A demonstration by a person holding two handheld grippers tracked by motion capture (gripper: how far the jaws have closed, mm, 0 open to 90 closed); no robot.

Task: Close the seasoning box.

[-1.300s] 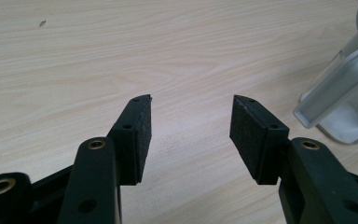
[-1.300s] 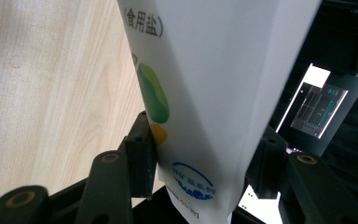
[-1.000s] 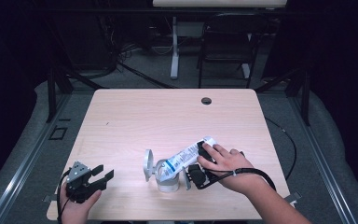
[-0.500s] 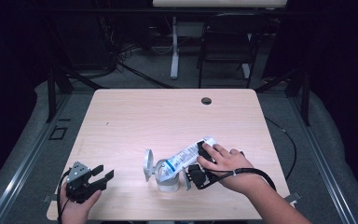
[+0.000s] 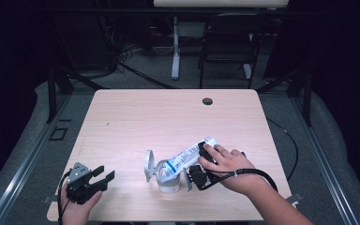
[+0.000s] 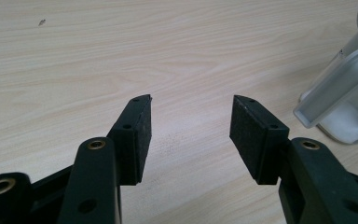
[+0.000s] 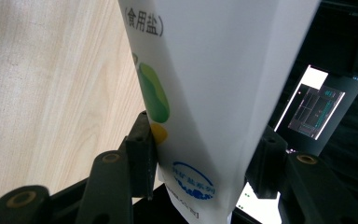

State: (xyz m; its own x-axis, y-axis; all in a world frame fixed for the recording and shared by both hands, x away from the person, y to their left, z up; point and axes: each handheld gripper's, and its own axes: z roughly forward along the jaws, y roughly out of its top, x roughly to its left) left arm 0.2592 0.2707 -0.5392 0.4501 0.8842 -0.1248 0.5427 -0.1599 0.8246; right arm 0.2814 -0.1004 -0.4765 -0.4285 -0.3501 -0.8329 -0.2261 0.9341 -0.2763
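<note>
right gripper (image 5: 201,161): my jaws are clamped on the white salt bag (image 5: 190,154), one on each face near its end, so I can tip it like a spout
salt bag: slanted down-left, lower end over the mouth of the clear jar (image 5: 168,177); I judge this is pouring, can't see grains
jar: upright near the desk's front edge, flip lid (image 5: 148,165) swung open to the left so the mouth stays free
left gripper (image 5: 104,176): jaws spread wide, holding nothing, resting low at front-left of the desk (image 5: 136,117), apart from the jar; I keep it clear of the pour
risk: the jar isn't steadied by anything, a nudge from the bag could shift it
desk hole (image 5: 207,101): far edge, unused
</note>
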